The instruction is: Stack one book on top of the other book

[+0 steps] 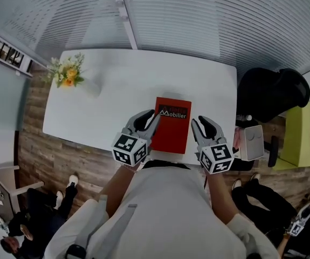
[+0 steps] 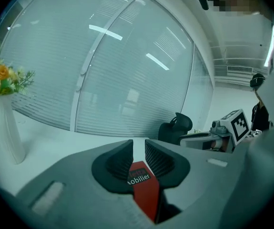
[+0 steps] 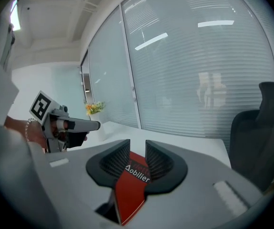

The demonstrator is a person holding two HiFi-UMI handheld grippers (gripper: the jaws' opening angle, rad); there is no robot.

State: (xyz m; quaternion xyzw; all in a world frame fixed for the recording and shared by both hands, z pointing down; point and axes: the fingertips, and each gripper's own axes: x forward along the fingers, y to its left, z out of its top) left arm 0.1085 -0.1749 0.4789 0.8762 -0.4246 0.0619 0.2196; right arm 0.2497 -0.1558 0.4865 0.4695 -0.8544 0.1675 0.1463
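Note:
A red book [image 1: 171, 125] with white lettering lies flat near the front edge of the white table [image 1: 111, 96]. Only this one cover shows; I cannot tell whether another book lies under it. My left gripper [image 1: 146, 124] hovers at the book's left edge and my right gripper [image 1: 199, 127] at its right edge, both above it. In the left gripper view the jaws [image 2: 139, 157] stand a narrow gap apart with nothing between them, the book [image 2: 145, 191] showing below. The right gripper's jaws [image 3: 137, 159] are likewise slightly apart and empty over the book [image 3: 129, 191].
A white vase of yellow flowers [image 1: 68, 75] stands at the table's far left corner. A black office chair [image 1: 270, 93] and a yellow cabinet [image 1: 305, 139] are to the right. People stand on the floor at lower left [image 1: 22, 225] and lower right.

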